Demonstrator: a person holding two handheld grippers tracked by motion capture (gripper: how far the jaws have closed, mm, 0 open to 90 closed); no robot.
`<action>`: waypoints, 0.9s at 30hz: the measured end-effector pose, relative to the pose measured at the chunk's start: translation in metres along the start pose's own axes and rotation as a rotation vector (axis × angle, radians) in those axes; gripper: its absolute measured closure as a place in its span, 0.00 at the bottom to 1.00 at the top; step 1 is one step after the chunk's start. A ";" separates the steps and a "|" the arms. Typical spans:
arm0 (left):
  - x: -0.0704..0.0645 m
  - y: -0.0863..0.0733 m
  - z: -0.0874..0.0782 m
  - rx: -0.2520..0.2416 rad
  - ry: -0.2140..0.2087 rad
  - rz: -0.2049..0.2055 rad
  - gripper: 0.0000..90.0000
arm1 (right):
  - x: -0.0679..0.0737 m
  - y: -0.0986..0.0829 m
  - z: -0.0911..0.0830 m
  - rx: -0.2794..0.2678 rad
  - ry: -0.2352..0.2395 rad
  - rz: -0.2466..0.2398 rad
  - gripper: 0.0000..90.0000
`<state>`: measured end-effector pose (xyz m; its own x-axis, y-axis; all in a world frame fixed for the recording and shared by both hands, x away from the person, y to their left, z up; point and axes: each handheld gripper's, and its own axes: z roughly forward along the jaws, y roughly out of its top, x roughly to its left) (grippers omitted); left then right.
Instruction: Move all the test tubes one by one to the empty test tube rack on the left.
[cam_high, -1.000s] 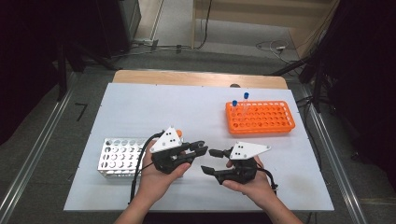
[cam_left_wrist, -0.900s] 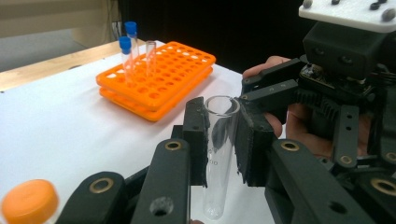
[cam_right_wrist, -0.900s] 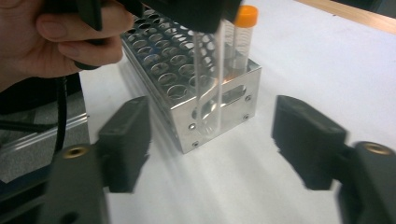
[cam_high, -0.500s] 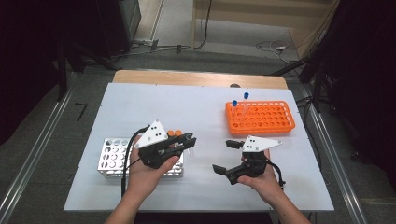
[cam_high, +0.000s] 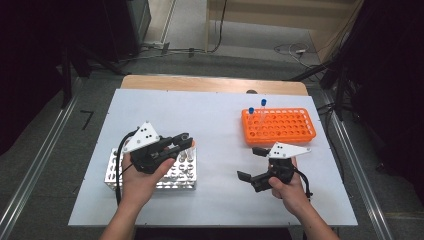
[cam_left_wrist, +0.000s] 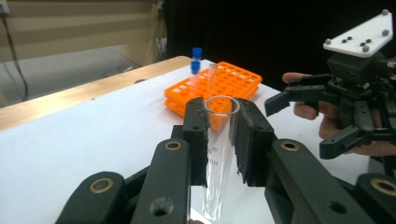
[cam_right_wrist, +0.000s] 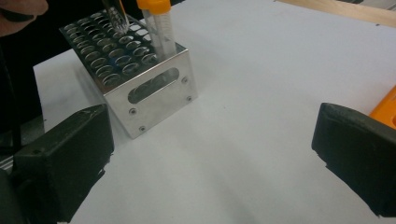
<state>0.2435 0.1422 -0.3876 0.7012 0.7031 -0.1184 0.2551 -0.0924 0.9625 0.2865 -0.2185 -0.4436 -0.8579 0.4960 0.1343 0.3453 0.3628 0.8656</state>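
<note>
Left gripper (cam_left_wrist: 219, 135) clamped on a clear tube (cam_left_wrist: 218, 154), upright, above the metal rack (cam_high: 116, 176). Right gripper (cam_high: 252, 164) jaws wide, empty, between metal rack and orange rack (cam_high: 280, 127).

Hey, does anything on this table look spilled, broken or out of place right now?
Nothing stands out. The left gripper holds an uncapped glass tube upright, and the metal rack and orange rack sit flat.
</note>
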 end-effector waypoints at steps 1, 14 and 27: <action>0.002 0.000 -0.002 0.001 0.008 -0.004 0.85 | -0.001 0.000 0.000 0.001 -0.003 0.002 0.00; 0.025 -0.004 -0.019 -0.016 0.081 -0.027 0.85 | -0.010 -0.004 -0.003 0.003 -0.033 0.005 0.00; 0.039 -0.022 -0.010 0.018 0.125 -0.050 0.85 | -0.012 -0.006 -0.005 0.005 -0.037 0.004 0.00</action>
<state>0.2585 0.1782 -0.4114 0.5992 0.7893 -0.1340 0.3005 -0.0665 0.9515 0.2933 -0.2302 -0.4478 -0.8417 0.5264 0.1197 0.3506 0.3644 0.8627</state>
